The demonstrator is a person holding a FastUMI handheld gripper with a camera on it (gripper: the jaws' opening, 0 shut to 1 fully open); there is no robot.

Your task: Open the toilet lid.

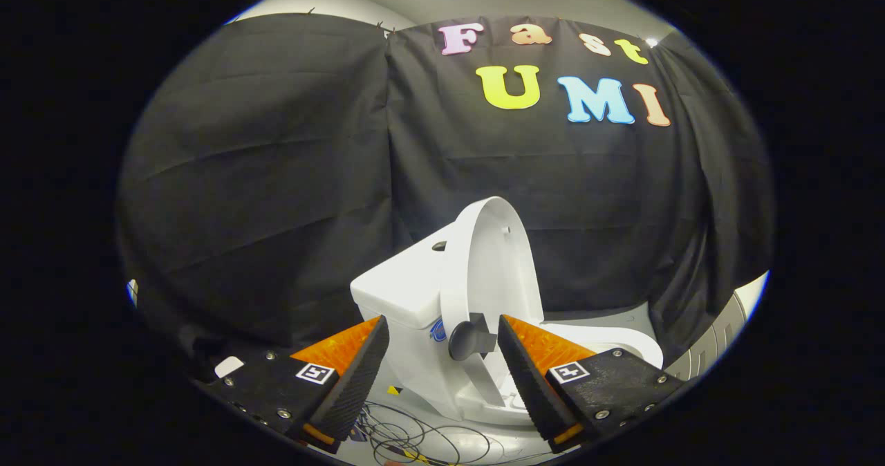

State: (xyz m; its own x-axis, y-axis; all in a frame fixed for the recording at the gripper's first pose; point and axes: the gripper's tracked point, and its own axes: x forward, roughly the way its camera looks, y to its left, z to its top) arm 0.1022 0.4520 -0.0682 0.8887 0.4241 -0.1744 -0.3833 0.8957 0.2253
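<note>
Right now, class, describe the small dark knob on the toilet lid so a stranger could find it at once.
Start at the white toilet standing before the black cloth wall. Its white oval lid is raised upright against the tank. Low on the lid's edge, between the open gripper fingers, sits the dark grey round knob, the only dark piece sticking out of the white lid.

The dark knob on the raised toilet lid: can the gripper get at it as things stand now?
Probably yes. The gripper is open, and the knob on the upright lid sits between its fingers with nothing in the way.
</note>
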